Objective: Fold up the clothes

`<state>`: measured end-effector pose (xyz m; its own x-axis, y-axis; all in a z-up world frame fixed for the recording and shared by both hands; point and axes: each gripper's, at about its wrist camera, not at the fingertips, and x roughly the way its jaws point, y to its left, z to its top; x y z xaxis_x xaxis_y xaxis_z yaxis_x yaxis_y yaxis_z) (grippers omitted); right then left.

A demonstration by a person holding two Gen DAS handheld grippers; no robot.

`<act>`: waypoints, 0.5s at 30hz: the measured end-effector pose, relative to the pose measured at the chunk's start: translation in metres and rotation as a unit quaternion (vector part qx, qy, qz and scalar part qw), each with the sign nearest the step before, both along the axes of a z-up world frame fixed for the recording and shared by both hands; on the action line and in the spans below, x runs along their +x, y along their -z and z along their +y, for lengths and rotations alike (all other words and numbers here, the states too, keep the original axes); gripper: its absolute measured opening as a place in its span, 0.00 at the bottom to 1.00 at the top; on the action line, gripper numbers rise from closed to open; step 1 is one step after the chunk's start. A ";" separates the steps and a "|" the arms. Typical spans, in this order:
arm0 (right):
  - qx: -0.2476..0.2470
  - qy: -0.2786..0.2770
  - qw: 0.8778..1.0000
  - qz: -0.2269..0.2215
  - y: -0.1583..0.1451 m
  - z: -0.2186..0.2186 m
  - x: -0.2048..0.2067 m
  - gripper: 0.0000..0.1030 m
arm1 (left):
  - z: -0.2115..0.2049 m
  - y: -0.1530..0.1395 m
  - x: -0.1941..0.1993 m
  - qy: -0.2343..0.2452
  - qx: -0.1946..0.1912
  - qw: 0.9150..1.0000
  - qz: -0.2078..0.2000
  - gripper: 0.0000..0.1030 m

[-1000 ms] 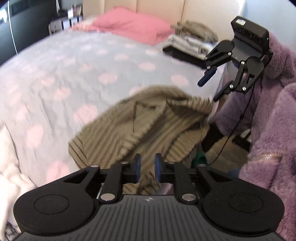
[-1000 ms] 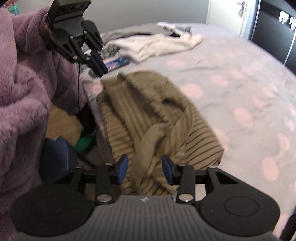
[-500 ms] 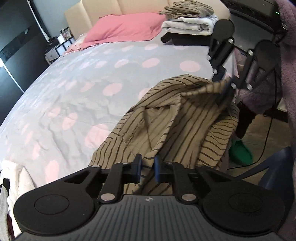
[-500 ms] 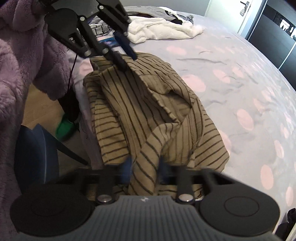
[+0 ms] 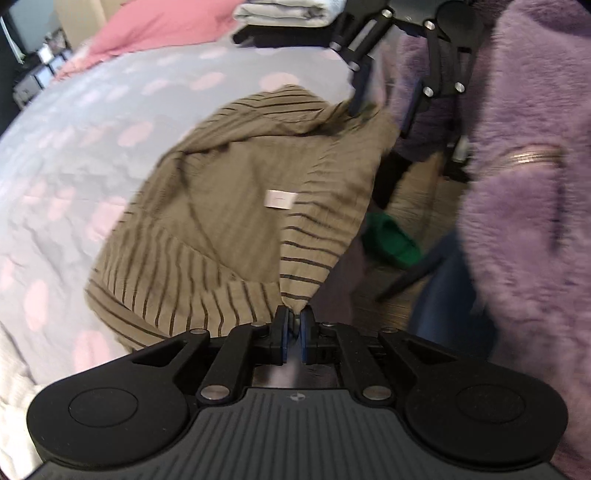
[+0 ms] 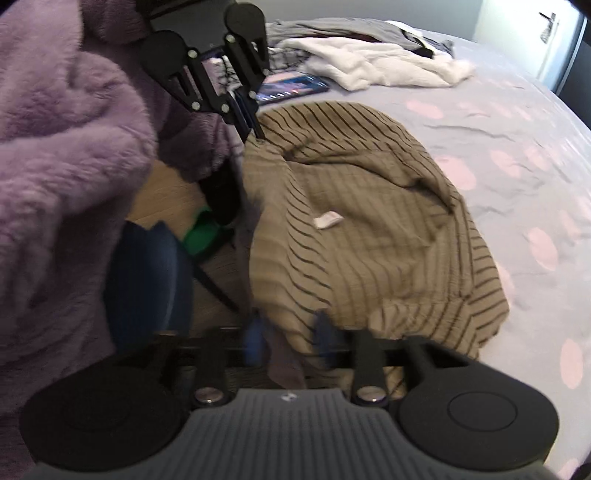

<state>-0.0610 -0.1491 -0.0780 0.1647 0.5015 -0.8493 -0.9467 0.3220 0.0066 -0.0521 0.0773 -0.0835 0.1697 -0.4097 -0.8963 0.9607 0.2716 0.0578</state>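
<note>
An olive striped shirt (image 5: pixel 236 206) with a white label (image 5: pixel 281 199) lies bunched at the bed's near edge; it also shows in the right wrist view (image 6: pixel 369 229). My left gripper (image 5: pixel 293 325) is shut on a corner of the shirt's hem. It also shows in the right wrist view (image 6: pixel 249 125), pinching the shirt's far corner. My right gripper (image 6: pixel 290 332) has its jaws apart with shirt fabric between them; the view is blurred. It also shows in the left wrist view (image 5: pixel 384 107) at the shirt's far edge.
The bed cover (image 5: pixel 110 110) is grey with pink dots. A pink pillow (image 5: pixel 170 26) and folded clothes (image 5: pixel 291 11) lie at the head. A white garment (image 6: pixel 380 66) and a phone (image 6: pixel 291 86) lie beyond. My purple fleece sleeves (image 5: pixel 524 184), a blue chair (image 6: pixel 147 280) and floor are beside the bed.
Both grippers have moved toward the bed's edge, spreading the shirt so its inner side and white label show. The left gripper has closed tight on the hem.
</note>
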 end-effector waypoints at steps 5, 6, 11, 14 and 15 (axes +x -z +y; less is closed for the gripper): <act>0.057 0.004 0.998 -0.011 -0.024 -0.007 -0.005 0.53 | 0.008 -0.024 -0.001 -0.005 -0.051 0.999 0.012 0.26; 0.060 0.013 0.998 -0.017 -0.024 -0.006 -0.003 0.53 | 0.008 -0.027 0.001 -0.010 -0.060 0.998 0.011 0.29; 0.009 0.014 0.999 -0.039 -0.003 0.015 -0.001 0.53 | -0.012 -0.013 -0.001 0.024 -0.015 0.998 -0.050 0.30; -0.050 -0.045 0.996 -0.052 0.022 0.034 -0.013 0.53 | -0.024 0.003 -0.010 0.086 0.039 0.992 -0.083 0.30; -0.067 -0.066 0.994 -0.056 0.029 0.039 -0.017 0.53 | -0.026 0.006 -0.011 0.107 0.052 0.989 -0.088 0.30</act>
